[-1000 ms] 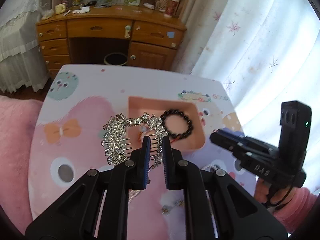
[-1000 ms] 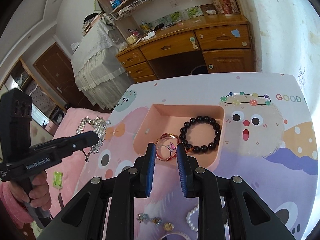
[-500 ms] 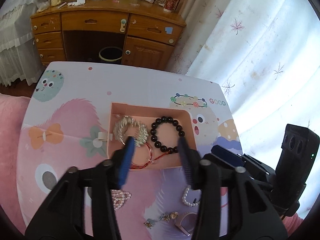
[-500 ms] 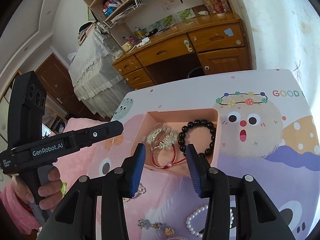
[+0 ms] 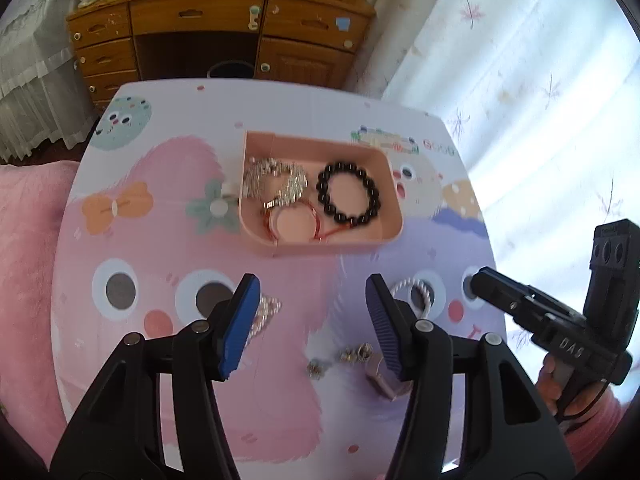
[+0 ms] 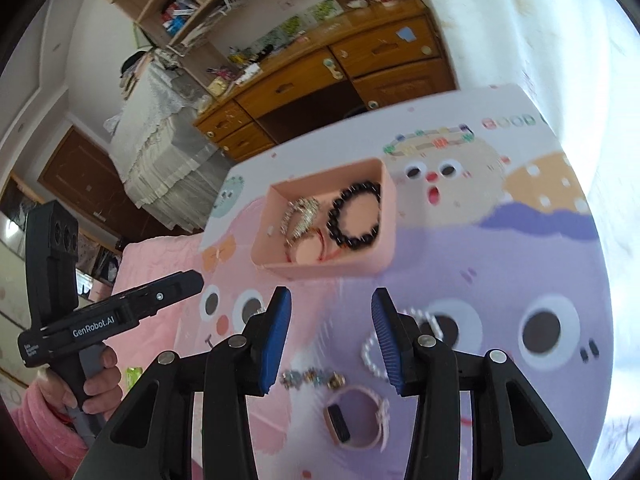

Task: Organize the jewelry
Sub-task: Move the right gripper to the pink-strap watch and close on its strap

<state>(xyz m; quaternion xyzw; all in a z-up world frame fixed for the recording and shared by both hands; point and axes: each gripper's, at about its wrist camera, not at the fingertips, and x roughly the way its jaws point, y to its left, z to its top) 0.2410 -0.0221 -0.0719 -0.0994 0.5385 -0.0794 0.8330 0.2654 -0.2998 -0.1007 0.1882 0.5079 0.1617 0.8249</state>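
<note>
The sparkly comb now lies in the pink tray, beside the black bracelet. The left gripper has let go, and both it and the right gripper are spread wide, empty.

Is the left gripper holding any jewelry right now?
No. The left gripper is open with nothing between its fingers, and the silver hair comb lies in the pink tray.
</note>
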